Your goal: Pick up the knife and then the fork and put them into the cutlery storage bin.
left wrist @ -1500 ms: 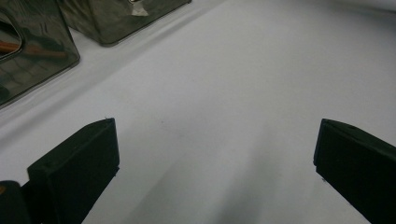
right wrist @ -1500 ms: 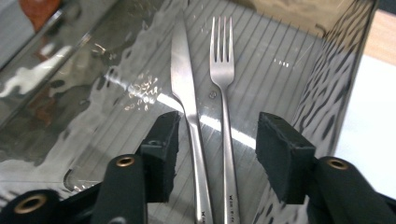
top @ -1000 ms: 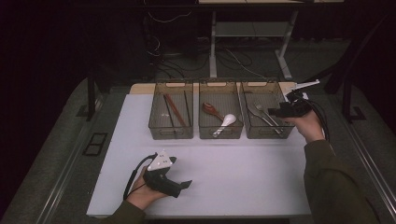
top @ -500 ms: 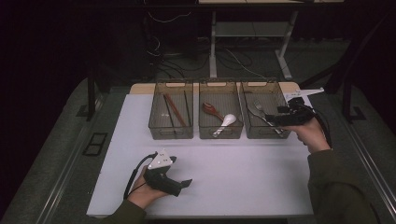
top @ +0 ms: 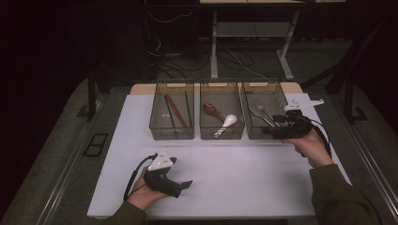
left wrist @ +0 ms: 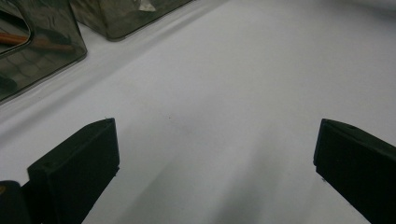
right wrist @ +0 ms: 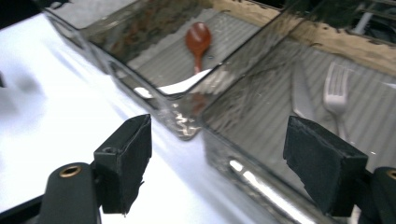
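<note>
The fork (top: 264,112) lies flat beside a knife (top: 256,112) in the right bin (top: 277,91) of three clear bins lined along the far edge of the white mat (top: 244,173); the sorting seems to be by kind, since the middle bin (top: 220,86) keeps a red spoon (top: 213,111) and a white spoon (top: 226,124) and the left bin (top: 171,88) holds chopsticks (top: 176,110). The right gripper (top: 268,132) hangs at that bin's near right corner, and its jaws have just been opening, with nothing between the pads; in the right gripper view the fork (right wrist: 337,95) sits beyond the bin wall, clear of them, so it looks freshly let go. The left gripper (top: 185,185) rests near the mat's near left corner, released and empty, likely parked out of the way while the other hand works.
</note>
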Action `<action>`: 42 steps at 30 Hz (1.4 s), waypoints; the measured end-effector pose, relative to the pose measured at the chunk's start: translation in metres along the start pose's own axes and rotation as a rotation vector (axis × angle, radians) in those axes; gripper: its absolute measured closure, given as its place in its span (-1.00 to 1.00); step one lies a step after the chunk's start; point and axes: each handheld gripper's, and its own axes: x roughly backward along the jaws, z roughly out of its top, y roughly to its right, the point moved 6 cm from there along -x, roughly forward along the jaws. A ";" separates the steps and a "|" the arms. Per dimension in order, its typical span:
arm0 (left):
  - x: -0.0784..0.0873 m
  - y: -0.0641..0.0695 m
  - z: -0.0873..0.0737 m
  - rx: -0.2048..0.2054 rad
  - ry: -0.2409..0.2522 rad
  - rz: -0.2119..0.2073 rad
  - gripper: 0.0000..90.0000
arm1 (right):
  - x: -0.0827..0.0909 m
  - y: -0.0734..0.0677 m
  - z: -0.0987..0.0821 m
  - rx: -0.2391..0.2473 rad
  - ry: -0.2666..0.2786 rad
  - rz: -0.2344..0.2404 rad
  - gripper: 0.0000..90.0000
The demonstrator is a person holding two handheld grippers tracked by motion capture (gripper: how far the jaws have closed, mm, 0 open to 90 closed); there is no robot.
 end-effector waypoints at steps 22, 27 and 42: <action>0.000 0.001 0.000 -0.006 0.004 -0.003 -1.00 | 0.011 -0.053 -0.047 0.077 0.074 0.061 -0.69; 0.002 0.000 0.000 -0.003 0.009 0.000 -1.00 | 0.010 -0.058 -0.055 0.078 0.082 0.040 -0.74; 0.009 -0.004 -0.001 0.001 0.031 0.010 -1.00 | 0.015 -0.062 -0.088 0.092 0.109 0.001 -0.74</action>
